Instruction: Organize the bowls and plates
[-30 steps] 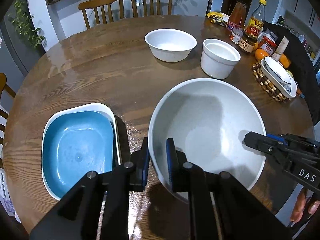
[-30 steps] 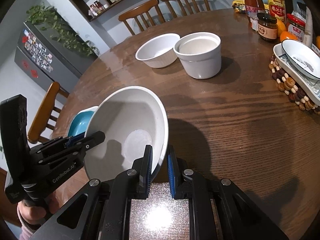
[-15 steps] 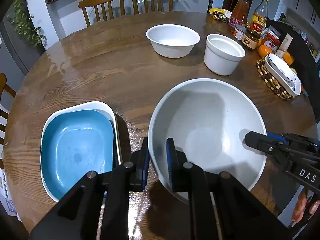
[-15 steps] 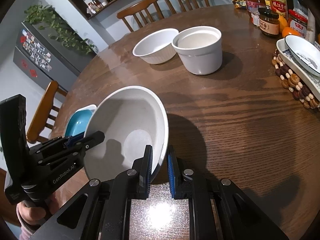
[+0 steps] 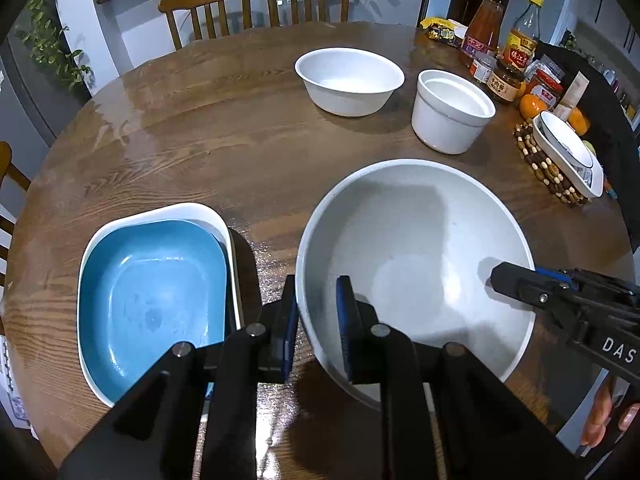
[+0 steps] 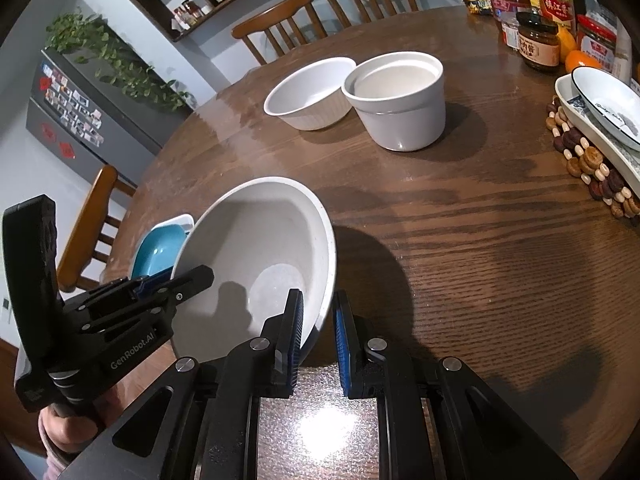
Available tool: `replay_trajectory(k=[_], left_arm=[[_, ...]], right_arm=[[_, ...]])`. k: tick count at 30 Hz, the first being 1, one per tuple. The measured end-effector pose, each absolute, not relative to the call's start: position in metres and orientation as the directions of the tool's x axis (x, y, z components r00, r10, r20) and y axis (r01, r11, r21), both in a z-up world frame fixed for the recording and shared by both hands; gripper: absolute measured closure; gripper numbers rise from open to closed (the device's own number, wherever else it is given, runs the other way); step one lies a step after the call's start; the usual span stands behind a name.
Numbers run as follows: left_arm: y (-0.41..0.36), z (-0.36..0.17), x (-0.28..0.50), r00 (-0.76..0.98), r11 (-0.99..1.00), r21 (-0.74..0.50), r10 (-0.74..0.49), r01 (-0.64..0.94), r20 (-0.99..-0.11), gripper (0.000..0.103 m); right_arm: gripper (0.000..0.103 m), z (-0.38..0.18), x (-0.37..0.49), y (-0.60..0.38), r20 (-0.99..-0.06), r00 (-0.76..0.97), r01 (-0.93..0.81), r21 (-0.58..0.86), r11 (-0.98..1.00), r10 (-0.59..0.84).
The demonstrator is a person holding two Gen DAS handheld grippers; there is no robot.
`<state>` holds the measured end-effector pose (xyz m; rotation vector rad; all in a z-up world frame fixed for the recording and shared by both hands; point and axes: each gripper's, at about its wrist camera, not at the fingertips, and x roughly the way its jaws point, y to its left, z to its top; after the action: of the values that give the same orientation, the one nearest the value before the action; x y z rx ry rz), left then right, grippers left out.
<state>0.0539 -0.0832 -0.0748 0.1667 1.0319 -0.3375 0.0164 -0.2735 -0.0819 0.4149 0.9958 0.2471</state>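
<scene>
A large white bowl (image 5: 420, 248) sits low over the wooden table (image 5: 240, 140), held from both sides. My left gripper (image 5: 318, 316) straddles its near-left rim, and its jaws are opening, the inner pad standing slightly off the wall. The right gripper (image 6: 318, 312) is shut on the opposite rim (image 6: 326, 264). Each one shows in the other's view: the left gripper (image 6: 192, 280) and the right gripper (image 5: 500, 276). Left of the bowl, a blue dish (image 5: 152, 292) lies nested in a white square dish (image 5: 192, 210). A white bowl (image 5: 348, 80) and a white ramekin (image 5: 452, 112) stand further back.
Bottles and jars (image 5: 516, 56) and oranges (image 5: 532, 106) crowd the table's far right. A beaded trivet (image 5: 548, 172) there carries an oval dish (image 5: 568, 148). Wooden chairs (image 5: 248, 4) stand behind the table. A hand (image 6: 68, 428) holds the left gripper.
The left gripper's fingers have spread slightly apart around the bowl's rim. The bowl and the right gripper have stayed where they were.
</scene>
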Motion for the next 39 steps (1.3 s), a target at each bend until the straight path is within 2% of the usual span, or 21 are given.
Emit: replay_trajectory(k=[1, 3, 4, 10, 18, 19, 21, 22, 23, 29, 32, 39], left_arm=[[-0.084, -0.074, 0.053, 0.467, 0.935, -0.024, -0.198, 0.353, -0.862, 0.082], [-0.084, -0.073, 0.053, 0.473, 0.935, -0.025, -0.202, 0.354, -0.858, 0.067], [-0.084, -0.072, 0.052, 0.478, 0.935, -0.025, -0.204, 0.354, -0.854, 0.065], [-0.081, -0.065, 0.051, 0.504, 0.937, -0.025, -0.21, 0.349, -0.838, 0.06], [-0.077, -0.055, 0.044, 0.556, 0.94, -0.011, -0.21, 0.34, -0.804, 0.041], [-0.076, -0.053, 0.043, 0.567, 0.942, -0.006, -0.207, 0.336, -0.797, 0.039], [-0.075, -0.05, 0.041, 0.584, 0.943, 0.004, -0.203, 0.334, -0.786, 0.026], [-0.075, -0.048, 0.039, 0.591, 0.942, 0.005, -0.206, 0.334, -0.78, 0.023], [-0.073, -0.045, 0.038, 0.598, 0.942, 0.002, -0.211, 0.335, -0.773, 0.02], [-0.064, -0.033, 0.032, 0.612, 0.939, -0.036, -0.251, 0.342, -0.75, 0.015], [-0.056, -0.028, 0.03, 0.62, 0.939, -0.058, -0.27, 0.34, -0.737, 0.001], [-0.046, -0.017, 0.037, 0.635, 0.947, -0.098, -0.28, 0.306, -0.72, 0.001]], right_arm=[[0.087, -0.082, 0.017, -0.274, -0.758, 0.525, -0.013, 0.447, 0.894, 0.387], [0.087, -0.082, 0.017, -0.275, -0.758, 0.525, -0.014, 0.447, 0.894, 0.387], [0.087, -0.082, 0.017, -0.275, -0.758, 0.525, -0.013, 0.448, 0.894, 0.388], [0.086, -0.08, 0.017, -0.277, -0.758, 0.527, -0.009, 0.447, 0.895, 0.384], [0.085, -0.073, 0.012, -0.283, -0.739, 0.554, 0.001, 0.461, 0.888, 0.383], [0.082, -0.071, 0.011, -0.284, -0.733, 0.56, 0.001, 0.466, 0.885, 0.385], [0.063, -0.067, 0.007, -0.287, -0.722, 0.581, 0.004, 0.465, 0.886, 0.376], [0.046, -0.064, 0.006, -0.288, -0.716, 0.592, 0.005, 0.462, 0.887, 0.369], [0.036, -0.061, 0.004, -0.29, -0.707, 0.607, 0.004, 0.459, 0.889, 0.362], [0.035, -0.042, -0.004, -0.293, -0.665, 0.664, -0.018, 0.443, 0.896, 0.342], [0.035, -0.032, -0.008, -0.294, -0.64, 0.695, -0.04, 0.42, 0.906, 0.327], [0.035, -0.014, -0.004, -0.296, -0.626, 0.718, -0.061, 0.38, 0.923, 0.305]])
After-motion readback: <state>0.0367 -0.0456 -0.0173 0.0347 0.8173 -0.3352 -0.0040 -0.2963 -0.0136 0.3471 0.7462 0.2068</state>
